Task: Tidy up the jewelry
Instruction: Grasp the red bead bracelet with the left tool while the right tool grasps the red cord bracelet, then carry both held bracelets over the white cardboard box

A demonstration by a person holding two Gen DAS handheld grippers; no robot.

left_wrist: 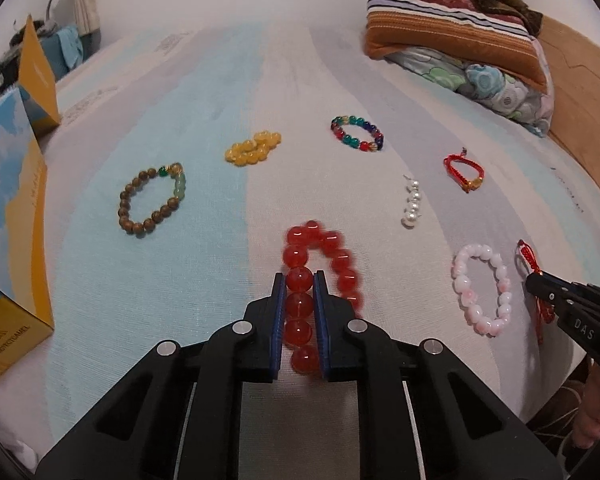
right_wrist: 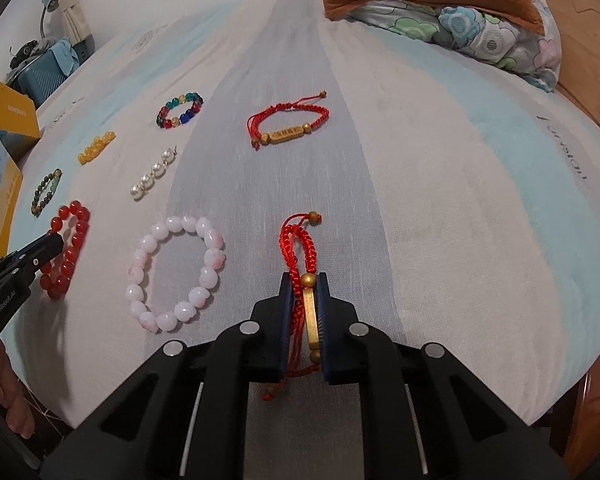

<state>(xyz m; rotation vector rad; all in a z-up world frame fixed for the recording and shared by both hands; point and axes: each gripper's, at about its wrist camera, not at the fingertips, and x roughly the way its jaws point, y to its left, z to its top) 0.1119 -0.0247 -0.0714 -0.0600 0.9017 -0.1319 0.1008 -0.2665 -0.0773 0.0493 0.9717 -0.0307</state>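
Note:
My left gripper [left_wrist: 299, 280] is shut on a red bead bracelet [left_wrist: 320, 272], which lies on the striped bed sheet; it also shows in the right wrist view [right_wrist: 66, 248]. My right gripper [right_wrist: 305, 280] is shut on a red cord bracelet with a gold bar [right_wrist: 306, 276]. A pink-white bead bracelet [right_wrist: 176, 272] lies between the two grippers. A second red cord bracelet [right_wrist: 288, 124], a pearl strand [right_wrist: 154, 176], a multicolour bead bracelet [left_wrist: 356, 133], a yellow bead bracelet [left_wrist: 253, 148] and a brown wooden bead bracelet [left_wrist: 152, 200] lie farther back.
An open yellow and blue cardboard box [left_wrist: 12, 216] stands at the left edge of the bed. Folded blankets and a pillow [left_wrist: 460, 28] are piled at the far right. A wooden bed frame [left_wrist: 580, 92] runs along the right side.

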